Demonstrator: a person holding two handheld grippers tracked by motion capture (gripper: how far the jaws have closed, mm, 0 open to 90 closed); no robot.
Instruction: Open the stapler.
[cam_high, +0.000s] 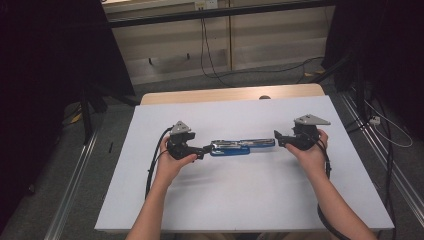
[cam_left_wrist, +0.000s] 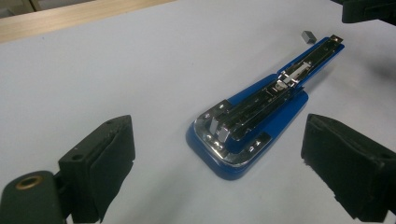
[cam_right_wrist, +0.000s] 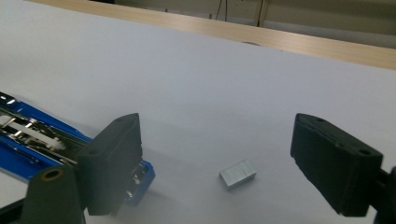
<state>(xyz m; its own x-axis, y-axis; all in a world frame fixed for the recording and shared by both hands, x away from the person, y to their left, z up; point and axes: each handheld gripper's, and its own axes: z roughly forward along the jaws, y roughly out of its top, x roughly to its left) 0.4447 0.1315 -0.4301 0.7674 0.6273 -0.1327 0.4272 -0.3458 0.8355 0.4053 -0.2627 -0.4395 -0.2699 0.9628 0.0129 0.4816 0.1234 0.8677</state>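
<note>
Between the two grippers, on the white surface (cam_high: 240, 190), lies a blue stapler (cam_high: 242, 146) swung fully open, metal track up. Left gripper (cam_high: 200, 150) sits at its wide end, jaws spread wide, holding nothing. Right gripper (cam_high: 278, 138) is at the far tip, jaws also wide apart w/ a small staple block (cam_right_wrist: 238, 173) lying loose between them.

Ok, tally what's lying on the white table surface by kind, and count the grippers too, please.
Blue stapler, opened out flat: 1
Small silver block of staples: 1
Grippers, left gripper and right gripper, both with jaws apart: 2
Total: 4
</note>
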